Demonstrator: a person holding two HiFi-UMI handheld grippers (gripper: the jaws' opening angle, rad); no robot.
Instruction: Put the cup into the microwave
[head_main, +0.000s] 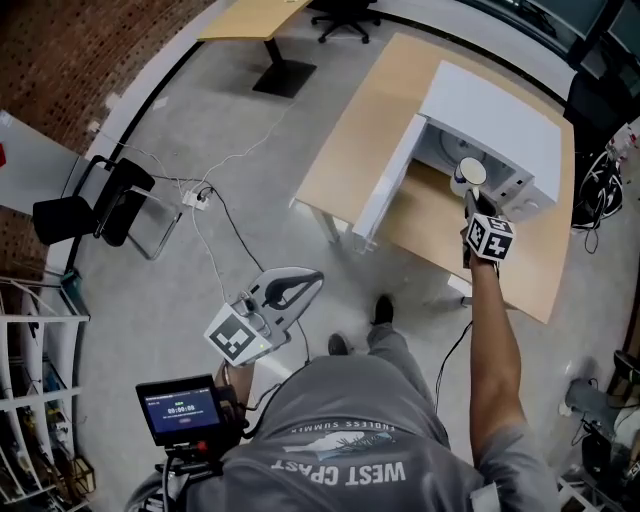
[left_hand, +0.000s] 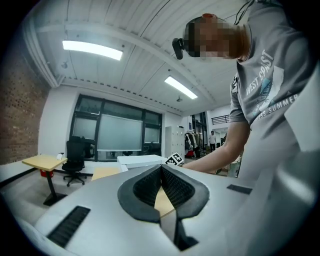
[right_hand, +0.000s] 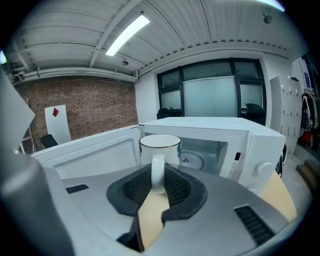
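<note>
A white cup (right_hand: 159, 148) with a dark rim hangs upright by its handle in my right gripper (right_hand: 157, 181), which is shut on that handle. In the head view the cup (head_main: 468, 175) is right at the mouth of the white microwave (head_main: 495, 125), whose door (head_main: 388, 182) swings open to the left. The right gripper view looks into the open cavity (right_hand: 202, 152), just past the cup. My left gripper (head_main: 300, 288) is held low near the person's body, away from the table. Its jaws are shut with nothing between them (left_hand: 161, 176).
The microwave stands on a light wooden table (head_main: 350, 150). A black chair (head_main: 95, 205) and cables (head_main: 215, 200) lie on the grey floor at left. A second table (head_main: 250, 20) and an office chair (head_main: 345, 15) are farther off. A white rack (head_main: 25, 400) is at the left edge.
</note>
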